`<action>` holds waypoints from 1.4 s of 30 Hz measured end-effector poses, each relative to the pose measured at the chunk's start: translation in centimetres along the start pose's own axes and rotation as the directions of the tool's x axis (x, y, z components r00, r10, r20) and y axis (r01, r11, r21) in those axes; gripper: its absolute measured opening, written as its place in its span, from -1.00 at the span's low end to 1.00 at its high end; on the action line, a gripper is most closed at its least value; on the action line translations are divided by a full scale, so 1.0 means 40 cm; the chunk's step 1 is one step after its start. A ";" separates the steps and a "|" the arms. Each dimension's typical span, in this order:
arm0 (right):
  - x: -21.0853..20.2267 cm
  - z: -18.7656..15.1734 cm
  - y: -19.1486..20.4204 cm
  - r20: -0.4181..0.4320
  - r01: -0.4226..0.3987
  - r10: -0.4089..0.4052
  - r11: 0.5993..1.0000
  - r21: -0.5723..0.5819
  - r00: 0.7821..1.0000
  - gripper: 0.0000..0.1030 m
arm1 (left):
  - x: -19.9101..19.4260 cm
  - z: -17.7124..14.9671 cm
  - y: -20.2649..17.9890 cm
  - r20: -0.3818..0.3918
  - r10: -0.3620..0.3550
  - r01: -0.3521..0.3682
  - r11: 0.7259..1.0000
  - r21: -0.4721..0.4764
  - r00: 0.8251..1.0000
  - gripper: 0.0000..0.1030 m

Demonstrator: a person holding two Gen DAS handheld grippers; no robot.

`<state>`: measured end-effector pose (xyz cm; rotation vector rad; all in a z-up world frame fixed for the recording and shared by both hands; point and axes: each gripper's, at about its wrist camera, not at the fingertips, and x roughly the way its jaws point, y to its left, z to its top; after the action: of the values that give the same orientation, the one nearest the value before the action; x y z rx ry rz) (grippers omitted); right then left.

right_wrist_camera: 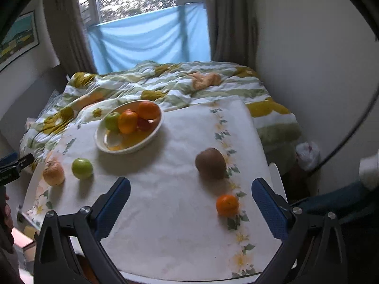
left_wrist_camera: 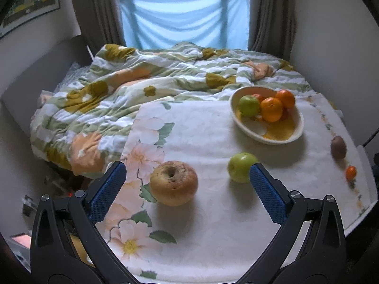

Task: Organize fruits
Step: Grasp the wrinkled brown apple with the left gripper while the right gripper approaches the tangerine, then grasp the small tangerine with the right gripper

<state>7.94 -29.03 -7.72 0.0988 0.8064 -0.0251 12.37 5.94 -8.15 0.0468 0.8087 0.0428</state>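
Four fruits lie loose on the table [left_wrist_camera: 213, 213], apart from the bowl [left_wrist_camera: 293, 137]. The old apple [left_wrist_camera: 173, 183], yellow-brown and wrinkled, stem pit turned up, sits just ahead of the left gripper [left_wrist_camera: 187, 190], between its fingertips and slightly toward the left one. The green apple [left_wrist_camera: 241, 166] is at about one o'clock from it, partly behind the right pad [left_wrist_camera: 267, 196]. Neither is touched. The left gripper's fingers are spread wide and hold nothing.

In the right wrist view the small orange [right_wrist_camera: 227, 205] lies nearest the right gripper [right_wrist_camera: 190, 201], at about two o'clock from the midpoint between the fingertips, inside the spread but close to the right finger. The kiwi [right_wrist_camera: 210, 163] stands beyond it at twelve o'clock, its long axis roughly upright in this view. These fingers too are wide apart and empty.

The bowl sits toward the table's far edge, at one o'clock from the left gripper and eleven o'clock from the right. It holds a green apple, two oranges and something reddish behind them; its near half is bare.

Judging by position, the left hand is the nearer one for the old apple, which already lies almost on its axis, so a short advance and a close should do. The right hand suits the orange but would need to shift rightward first. Round fruit may roll when nudged.
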 end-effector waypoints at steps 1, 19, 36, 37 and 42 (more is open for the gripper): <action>0.011 -0.013 -0.005 -0.003 0.018 -0.018 1.000 0.005 1.000 0.99 | 0.020 -0.007 0.005 -0.011 0.001 -0.001 1.000 -0.001 1.000 1.00; 0.193 -0.105 -0.065 -0.172 0.124 -0.108 0.988 0.088 0.979 0.97 | 0.239 -0.065 0.076 -0.193 -0.028 0.019 0.999 -0.048 0.981 1.00; 0.249 -0.100 -0.068 -0.244 0.155 -0.134 0.985 0.072 0.961 0.31 | 0.283 -0.073 0.069 -0.274 -0.070 0.062 0.997 -0.038 0.959 0.61; 0.250 -0.100 -0.069 -0.247 0.155 -0.133 0.985 0.073 0.960 0.24 | 0.283 -0.072 0.067 -0.274 -0.070 0.062 0.997 -0.038 0.959 0.61; 0.259 -0.100 -0.072 -0.250 0.161 -0.138 0.984 0.075 0.958 0.04 | 0.282 -0.074 0.062 -0.279 -0.069 0.065 0.998 -0.026 0.958 0.61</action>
<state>12.07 -31.33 -18.15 0.1316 1.0583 -0.1978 17.97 9.12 -18.21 -0.0031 1.0926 -0.0084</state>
